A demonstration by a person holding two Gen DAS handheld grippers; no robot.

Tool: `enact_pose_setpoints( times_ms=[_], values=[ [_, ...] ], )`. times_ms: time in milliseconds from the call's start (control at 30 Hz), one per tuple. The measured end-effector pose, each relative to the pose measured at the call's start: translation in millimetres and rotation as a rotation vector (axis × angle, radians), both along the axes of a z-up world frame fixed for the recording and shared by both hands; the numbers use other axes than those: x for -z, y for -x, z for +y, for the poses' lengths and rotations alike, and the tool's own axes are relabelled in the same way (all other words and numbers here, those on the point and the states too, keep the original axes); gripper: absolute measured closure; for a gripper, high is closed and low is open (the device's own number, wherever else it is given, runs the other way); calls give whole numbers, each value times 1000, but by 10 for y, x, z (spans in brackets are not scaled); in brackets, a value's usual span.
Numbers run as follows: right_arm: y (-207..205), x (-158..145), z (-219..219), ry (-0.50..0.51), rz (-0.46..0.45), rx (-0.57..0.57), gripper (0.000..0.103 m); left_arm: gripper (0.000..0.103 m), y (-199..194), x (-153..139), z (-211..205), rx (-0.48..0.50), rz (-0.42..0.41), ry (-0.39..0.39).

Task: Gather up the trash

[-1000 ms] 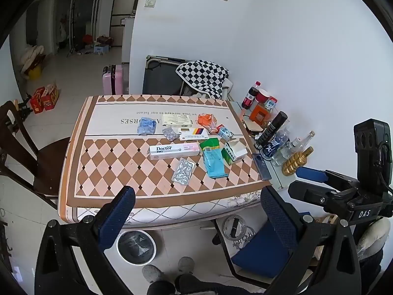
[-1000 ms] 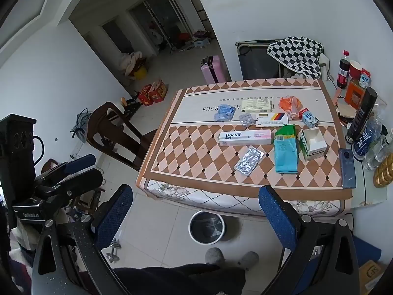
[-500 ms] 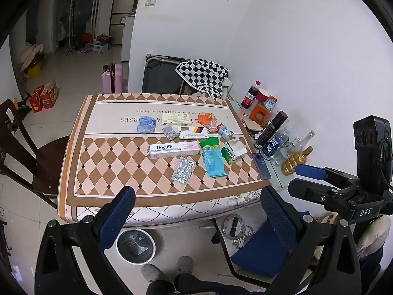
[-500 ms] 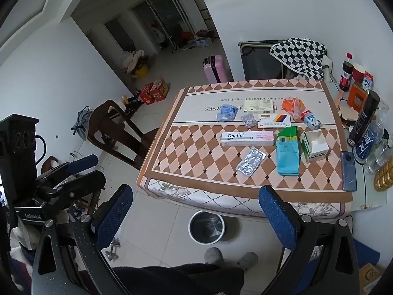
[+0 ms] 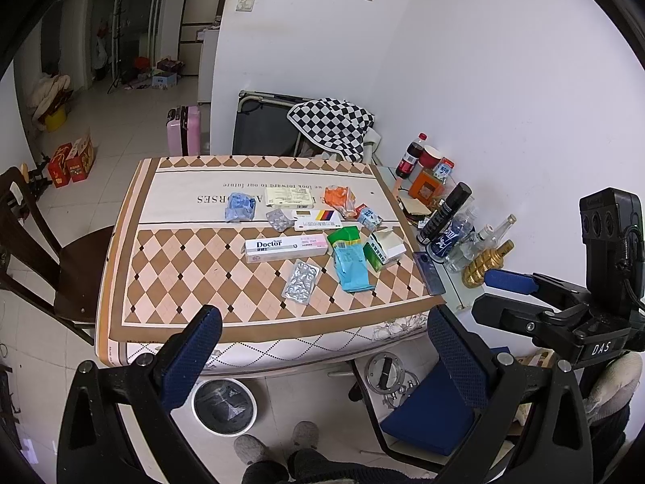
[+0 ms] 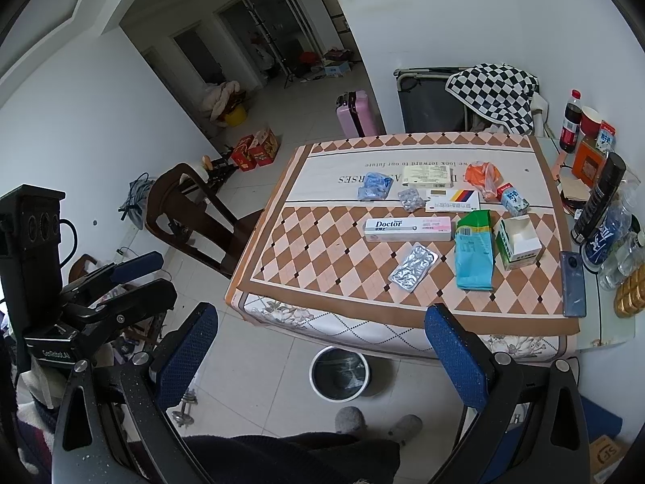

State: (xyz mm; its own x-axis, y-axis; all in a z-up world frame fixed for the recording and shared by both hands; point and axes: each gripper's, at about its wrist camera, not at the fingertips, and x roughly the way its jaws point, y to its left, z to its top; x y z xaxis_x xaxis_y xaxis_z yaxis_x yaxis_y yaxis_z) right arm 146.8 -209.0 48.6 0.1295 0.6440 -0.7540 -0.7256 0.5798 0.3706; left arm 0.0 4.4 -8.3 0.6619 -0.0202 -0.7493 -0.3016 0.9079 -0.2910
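Note:
Trash lies on the checked tablecloth [image 5: 181, 266]: a "Doctor" toothpaste box [image 5: 285, 246] [image 6: 407, 228], a silver blister pack [image 5: 301, 281] [image 6: 413, 267], a teal and green packet [image 5: 350, 264] [image 6: 473, 256], an open green and white carton [image 5: 385, 248] [image 6: 518, 242], a blue wrapper [image 5: 240, 206], an orange bag [image 5: 340, 199]. A bin with a black liner [image 5: 224, 405] [image 6: 340, 372] stands on the floor by the table's near edge. My left gripper [image 5: 322, 347] and right gripper [image 6: 322, 347] are open, empty, held high in front of the table.
Bottles and a gold jar [image 5: 483, 264] crowd a side shelf at the table's right. A dark phone [image 6: 572, 284] lies on the table's right edge. A wooden chair [image 6: 189, 209] stands at the left, a blue chair [image 5: 427, 415] at the near right. My slippered feet [image 5: 274, 439] are below.
Both grippers have drifted slightly; the table sits a little higher in the views. Nothing on the table has moved.

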Motion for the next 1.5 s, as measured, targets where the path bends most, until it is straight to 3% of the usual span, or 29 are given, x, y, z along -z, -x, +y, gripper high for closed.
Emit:
enact_pose_setpoints(
  times_ms=[1500],
  values=[
    [46,36,-38,1,-3,-3,0,0,-20,-16,-8,0,1,-5]
  ],
)
